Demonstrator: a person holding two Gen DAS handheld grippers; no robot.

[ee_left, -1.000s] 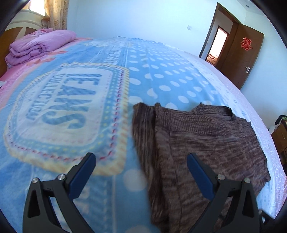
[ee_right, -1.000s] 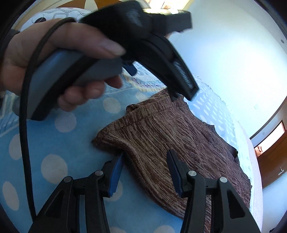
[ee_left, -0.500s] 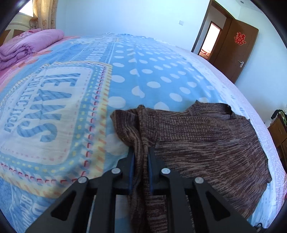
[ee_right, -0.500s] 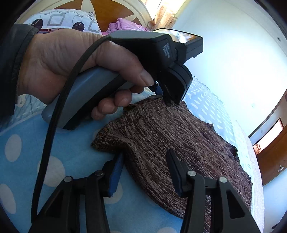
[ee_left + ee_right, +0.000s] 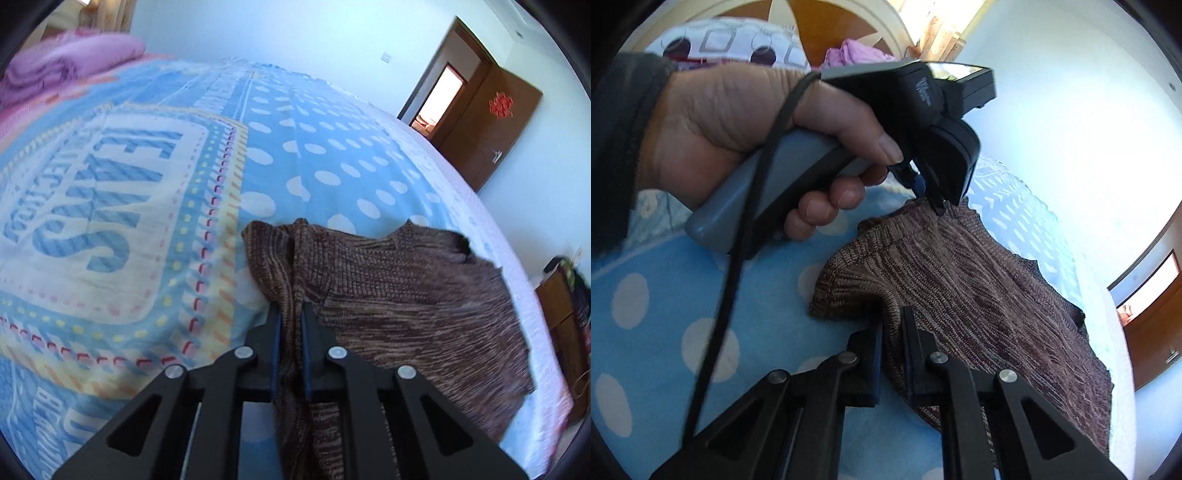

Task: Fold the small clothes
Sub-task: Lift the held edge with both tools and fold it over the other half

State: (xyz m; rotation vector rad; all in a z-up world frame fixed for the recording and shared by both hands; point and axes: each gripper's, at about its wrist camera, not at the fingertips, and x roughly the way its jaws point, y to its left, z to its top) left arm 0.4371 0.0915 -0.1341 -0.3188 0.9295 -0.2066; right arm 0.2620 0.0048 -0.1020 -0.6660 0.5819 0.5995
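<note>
A brown knit sweater (image 5: 399, 291) lies on the blue polka-dot bedspread (image 5: 325, 162). My left gripper (image 5: 291, 314) is shut on the sweater's left edge, which bunches up between the fingers. In the right wrist view the sweater (image 5: 960, 280) runs away to the right. My right gripper (image 5: 893, 325) is shut on its near hem, which lifts into a fold. The left gripper (image 5: 932, 203), held in a hand, pinches the far edge of the same side.
A folded purple quilt (image 5: 70, 66) lies at the head of the bed. A patterned pillow (image 5: 724, 46) leans on the wooden headboard (image 5: 827, 29). An open brown door (image 5: 487, 122) is at the right. A wooden cabinet (image 5: 565, 317) stands past the bed's right edge.
Both grippers were open a second ago. The left one closed on the sweater's edge first, then the right one closed on the hem and raised it slightly.
</note>
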